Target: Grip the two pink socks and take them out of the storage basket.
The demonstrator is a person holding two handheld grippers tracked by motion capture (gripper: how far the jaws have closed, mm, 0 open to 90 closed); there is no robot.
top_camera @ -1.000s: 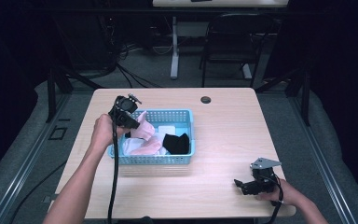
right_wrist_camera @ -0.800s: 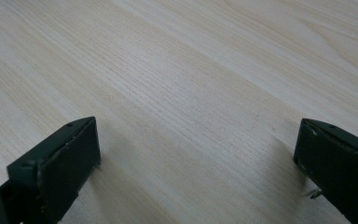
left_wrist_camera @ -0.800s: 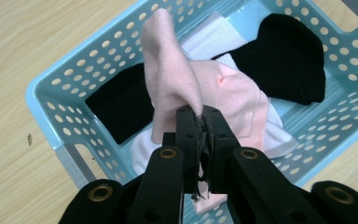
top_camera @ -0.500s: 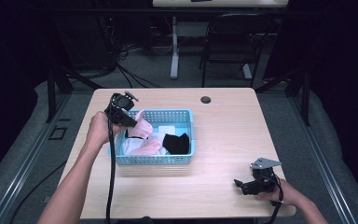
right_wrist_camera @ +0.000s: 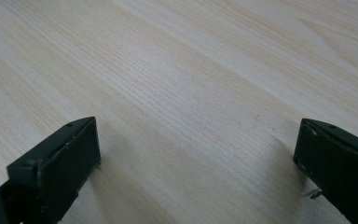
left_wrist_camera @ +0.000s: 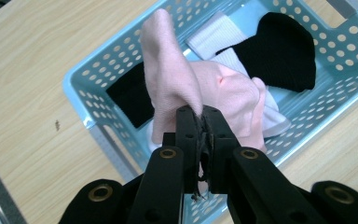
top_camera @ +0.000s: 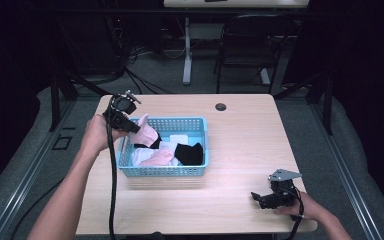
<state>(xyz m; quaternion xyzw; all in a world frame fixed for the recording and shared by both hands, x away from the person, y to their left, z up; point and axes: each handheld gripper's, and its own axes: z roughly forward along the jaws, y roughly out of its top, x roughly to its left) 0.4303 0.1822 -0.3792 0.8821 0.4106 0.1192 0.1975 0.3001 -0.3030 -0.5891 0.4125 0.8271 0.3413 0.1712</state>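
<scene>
Up at the left end of the perforated light-blue plastic basket (top_camera: 200, 162), a soft pale-pink sock (left_wrist_camera: 177, 84) hangs lifted, pinched at its lower edge by the left hand-held gripper (left_wrist_camera: 201, 116), whose two black jaws are pressed together on the fabric. In the high view the same pink sock (top_camera: 146, 131) stands above the basket's left rim, with the left hand-held gripper (top_camera: 130, 124) just beside it and the person's left hand (top_camera: 96, 135) behind.

Inside the basket lie a black sock (left_wrist_camera: 284, 51), a white ribbed sock (left_wrist_camera: 216, 35), a second pink piece (top_camera: 156, 158) and another dark piece (left_wrist_camera: 133, 95) near the left corner.

The basket sits on the pale wood-grain worktop (top_camera: 250, 130), left of centre. A small round black grommet (top_camera: 221, 106) sits near the far edge.

Well apart, at the near right corner, the right hand-held gripper (top_camera: 263, 198) rests low over the worktop; its own view shows its jaws spread wide with bare wood (right_wrist_camera: 191, 93) between them.
</scene>
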